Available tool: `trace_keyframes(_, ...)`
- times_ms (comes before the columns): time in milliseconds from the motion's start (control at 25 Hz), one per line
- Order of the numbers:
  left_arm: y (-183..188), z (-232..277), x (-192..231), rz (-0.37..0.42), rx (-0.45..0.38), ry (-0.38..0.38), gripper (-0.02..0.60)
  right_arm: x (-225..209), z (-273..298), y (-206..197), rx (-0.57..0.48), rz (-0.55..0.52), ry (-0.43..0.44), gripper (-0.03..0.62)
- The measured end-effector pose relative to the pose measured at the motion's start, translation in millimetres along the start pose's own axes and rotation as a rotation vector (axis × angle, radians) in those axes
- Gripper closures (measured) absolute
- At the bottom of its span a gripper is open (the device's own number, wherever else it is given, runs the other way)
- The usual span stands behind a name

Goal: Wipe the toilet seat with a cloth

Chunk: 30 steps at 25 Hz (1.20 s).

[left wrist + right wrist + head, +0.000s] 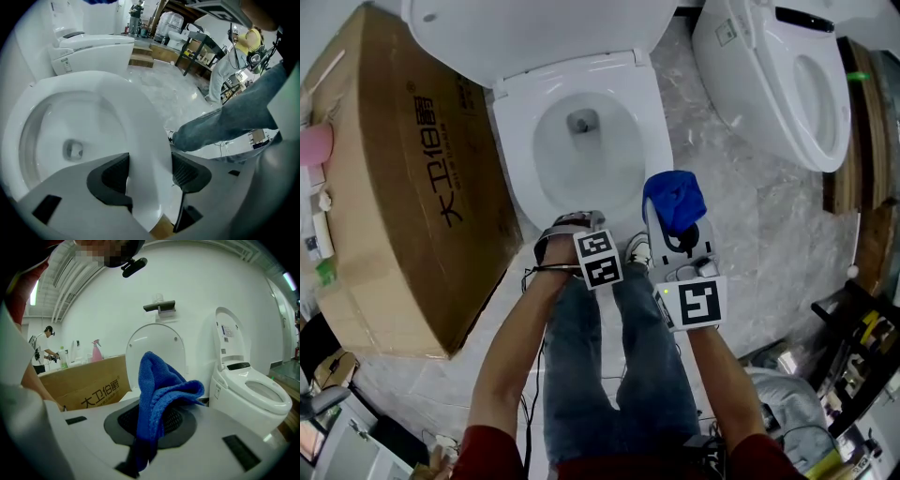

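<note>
Big cardboard box [403, 178] with printed characters stood at left on pale marble floor [759, 234]. Second toilet [773, 89] sat at right, lid up, seat down, well apart from the box. Pink spray bottle [97, 350] showed behind the box. Dark wall-mounted fixture [161, 307] hung on white wall [206, 282]. Bystander [47, 341] stood far back. Wooden step [140, 57], black table frame [199, 47] and another person [232, 65] were in the background.

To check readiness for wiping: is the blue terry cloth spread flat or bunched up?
Bunched: the blue terry cloth stands crumpled between the right gripper's shut jaws.
</note>
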<state>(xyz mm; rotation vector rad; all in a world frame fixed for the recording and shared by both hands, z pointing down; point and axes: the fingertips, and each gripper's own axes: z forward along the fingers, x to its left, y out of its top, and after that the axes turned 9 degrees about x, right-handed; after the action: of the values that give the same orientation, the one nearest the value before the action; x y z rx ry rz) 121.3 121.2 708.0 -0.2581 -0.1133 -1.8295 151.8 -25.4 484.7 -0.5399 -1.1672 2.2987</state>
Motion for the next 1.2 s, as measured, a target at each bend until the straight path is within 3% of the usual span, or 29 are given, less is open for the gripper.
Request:
trace_keyframes(480,0.4,-10.3,-2.7,0.004,0.001,0.024,0.284,3.2,-6.9,-2.2,0.005,0.001,-0.003,0.534)
trace_keyframes(720,14.4,-45.5,-4.5,-0.020,-0.114,0.052,0.290,-1.5,-9.8,1.5,0.000,0.019,-0.018,0.535)
trace_keyframes(800,22.4,-69.8,8.4,-0.108,-0.230,0.107,0.362,-2.8,-9.4,2.1,0.001,0.025,-0.020,0.534)
trace_keyframes(920,25.8,-117.3,46.3,-0.355,-0.461,0.207,0.528,-5.9,-6.6,5.0,0.000,0.029,-0.027,0.534)
trace_keyframes(960,22.9,-131.9,60.2,-0.440,-0.528,0.233,0.556,-6.6,-4.7,6.5,0.000,0.030,-0.030,0.534)
trace_keyframes(1080,7.9,-176.7,103.3,-0.670,-0.742,0.363,0.566,-6.8,4.7,13.7,-0.007,0.023,-0.031,0.534)
trace_keyframes(1200,-15.0,-233.8,137.4,-0.837,-1.000,0.624,0.566,-4.4,16.8,22.5,-0.022,0.018,-0.035,0.534)
